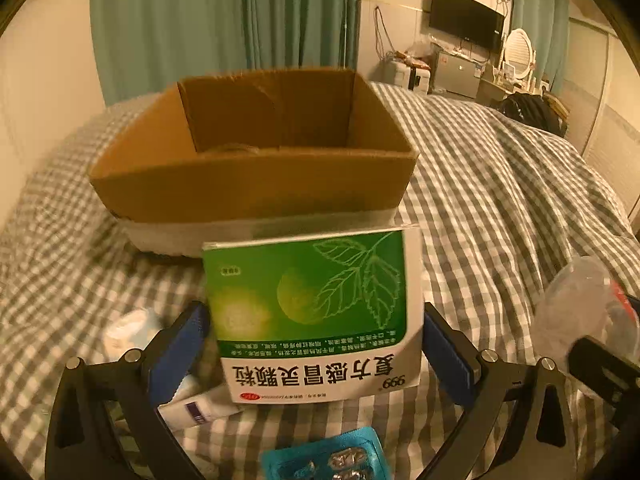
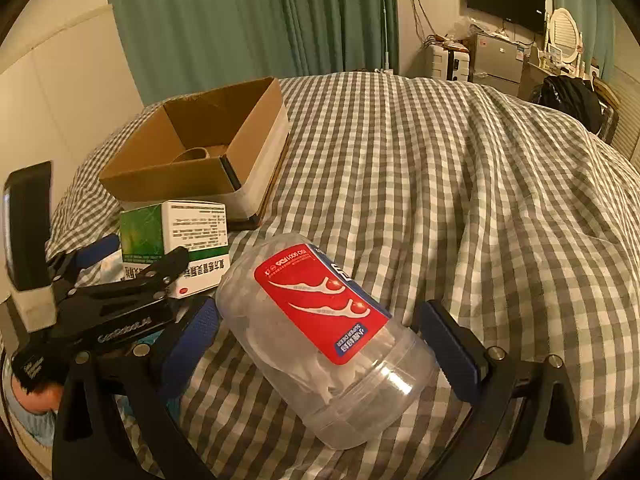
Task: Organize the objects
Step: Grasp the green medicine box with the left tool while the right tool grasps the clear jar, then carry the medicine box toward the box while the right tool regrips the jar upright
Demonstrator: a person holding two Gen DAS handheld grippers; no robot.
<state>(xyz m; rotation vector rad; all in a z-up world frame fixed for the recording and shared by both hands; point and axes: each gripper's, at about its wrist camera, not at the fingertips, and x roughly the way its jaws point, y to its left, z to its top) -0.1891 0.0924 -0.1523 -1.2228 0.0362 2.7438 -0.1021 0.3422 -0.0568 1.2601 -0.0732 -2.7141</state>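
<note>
Two items sit between our jaws, one per hand, and both lie short of the cardboard box [image 1: 256, 160] that we take to be the destination.

Item, left: green medicine box [image 1: 316, 312], upright on the checked bedcover [image 1: 500, 184], its broad printed face toward the camera with the lettering upside down. It stands between the blue pads of our left gripper [image 1: 316, 344]. The right pad seems to touch its edge; the left pad shows a narrow gap, so we cannot tell whether the jaws are pinching it or only bracketing it. The cardboard box lies straight ahead, just beyond the medicine box, open side up. This is the relation the move turns on: forward along the fingers and up over the near wall.

Item, right: clear floss-pick jar [image 2: 324, 332], lying on its side, red label up. Its long axis runs diagonally, from far-left to near-right, across our right gripper [image 2: 316, 344]. Those jaws are spread wide, with bedcover showing between each pad and the jar. From here the cardboard box lies ahead and to the left.

Judgement: the left hand is nearer the box.

Loose nearby: a teal blister pack [image 1: 332, 460] and a small white carton [image 1: 200, 408].
</note>
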